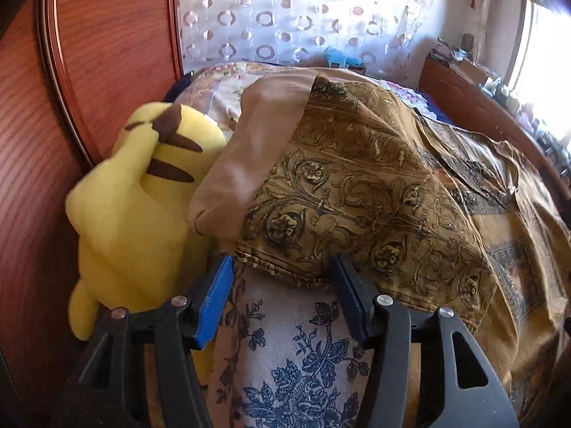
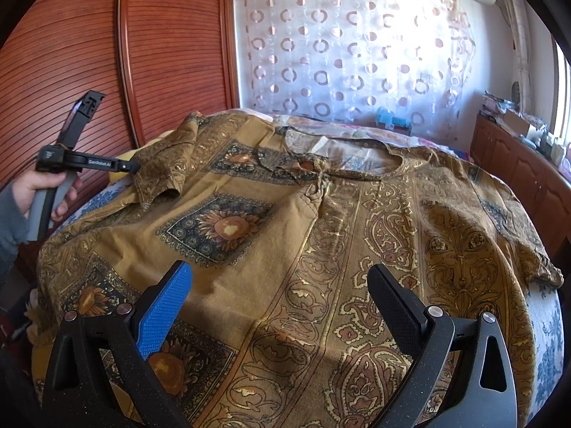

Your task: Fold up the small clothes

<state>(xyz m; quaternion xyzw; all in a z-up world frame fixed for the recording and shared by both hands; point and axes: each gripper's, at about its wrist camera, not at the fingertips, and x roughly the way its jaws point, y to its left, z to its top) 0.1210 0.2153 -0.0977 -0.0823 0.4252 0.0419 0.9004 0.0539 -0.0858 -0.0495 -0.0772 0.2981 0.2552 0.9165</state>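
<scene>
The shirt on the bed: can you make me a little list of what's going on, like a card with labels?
garment: brown patterned shirt, spread front up on the bed
left sleeve: folded in over the shirt
bed cover: white with blue flowers
toy: yellow plush beside the shirt, against the wooden wardrobe
left hand-held gripper: open, at the folded sleeve's edge, gripping nothing
right hand-held gripper: open, above the shirt's lower part
background: curtain with ring pattern
</scene>
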